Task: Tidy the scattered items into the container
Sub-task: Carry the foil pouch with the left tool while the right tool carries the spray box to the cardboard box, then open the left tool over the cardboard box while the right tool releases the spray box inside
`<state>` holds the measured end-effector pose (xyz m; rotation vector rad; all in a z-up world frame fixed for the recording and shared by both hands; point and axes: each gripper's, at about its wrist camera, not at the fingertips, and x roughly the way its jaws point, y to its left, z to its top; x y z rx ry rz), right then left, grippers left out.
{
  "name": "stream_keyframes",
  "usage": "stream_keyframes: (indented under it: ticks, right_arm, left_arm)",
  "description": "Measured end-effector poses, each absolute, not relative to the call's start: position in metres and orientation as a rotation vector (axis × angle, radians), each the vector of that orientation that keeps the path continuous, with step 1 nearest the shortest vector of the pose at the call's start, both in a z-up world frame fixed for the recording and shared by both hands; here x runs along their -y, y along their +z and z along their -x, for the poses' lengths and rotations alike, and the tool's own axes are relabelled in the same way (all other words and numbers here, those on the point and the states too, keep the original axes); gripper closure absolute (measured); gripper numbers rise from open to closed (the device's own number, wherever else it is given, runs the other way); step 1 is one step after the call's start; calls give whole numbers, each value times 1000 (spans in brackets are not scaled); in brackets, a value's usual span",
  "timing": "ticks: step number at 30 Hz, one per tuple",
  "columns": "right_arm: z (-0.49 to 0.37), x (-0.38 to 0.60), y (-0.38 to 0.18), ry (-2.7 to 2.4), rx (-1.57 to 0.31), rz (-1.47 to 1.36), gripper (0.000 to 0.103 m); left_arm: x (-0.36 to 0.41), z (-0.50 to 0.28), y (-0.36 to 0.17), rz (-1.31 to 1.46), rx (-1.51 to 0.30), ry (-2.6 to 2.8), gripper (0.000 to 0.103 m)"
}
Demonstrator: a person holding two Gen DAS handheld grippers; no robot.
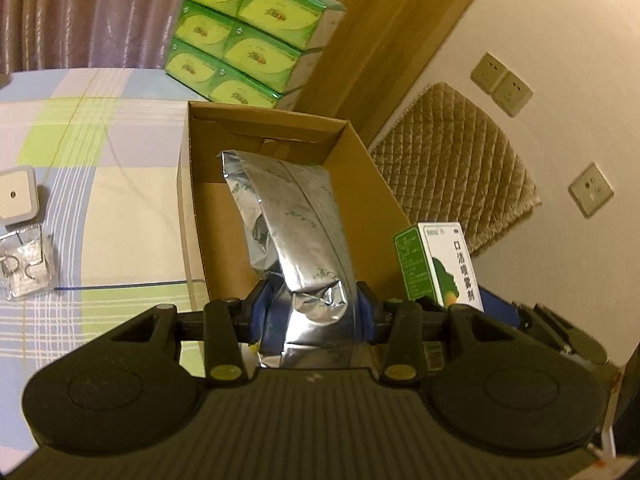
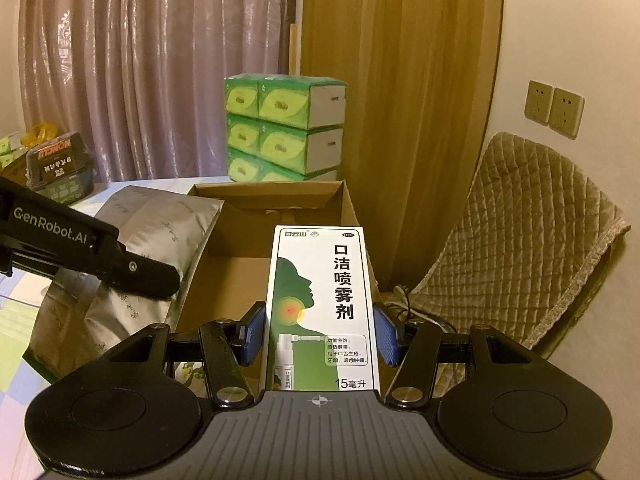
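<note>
Two grippers, both loaded, near the open cardboard box [image 1: 360, 184] on the checked bedspread [image 1: 100, 160]. Left gripper [image 1: 316, 312]: jaws clamped on a silver foil pouch [image 1: 296, 216] leaning into the box. Right gripper [image 2: 320, 336]: jaws clamped on an upright green-and-white spray box [image 2: 320, 304] at the box's near right edge.

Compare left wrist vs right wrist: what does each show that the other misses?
Left wrist only: the white square device and clear packet lying on the bedspread, plus a third wall socket.
Right wrist only: the dark tub far left.
Both: the foil bag clamped in the left gripper, the spray box clamped in the right gripper, the open carton, the tissue packs.
</note>
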<state>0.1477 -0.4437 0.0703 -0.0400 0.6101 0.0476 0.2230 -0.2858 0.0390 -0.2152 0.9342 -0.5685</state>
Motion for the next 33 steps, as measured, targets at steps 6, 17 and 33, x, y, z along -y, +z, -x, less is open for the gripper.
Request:
stream_keyframes:
  ticks: [6,17,33]
  right_arm:
    - [-153,442,67,51,-614,41,50]
    - [-163,446,61,50,-623,32,50]
    - [-165,445,59,52,-626,31,50]
  left_arm:
    - [290,-226,36,264,-929,-527,64]
    - [294,-231,27,265,-936,-504,64]
    - [287,-228,41,233,-857,-504,51]
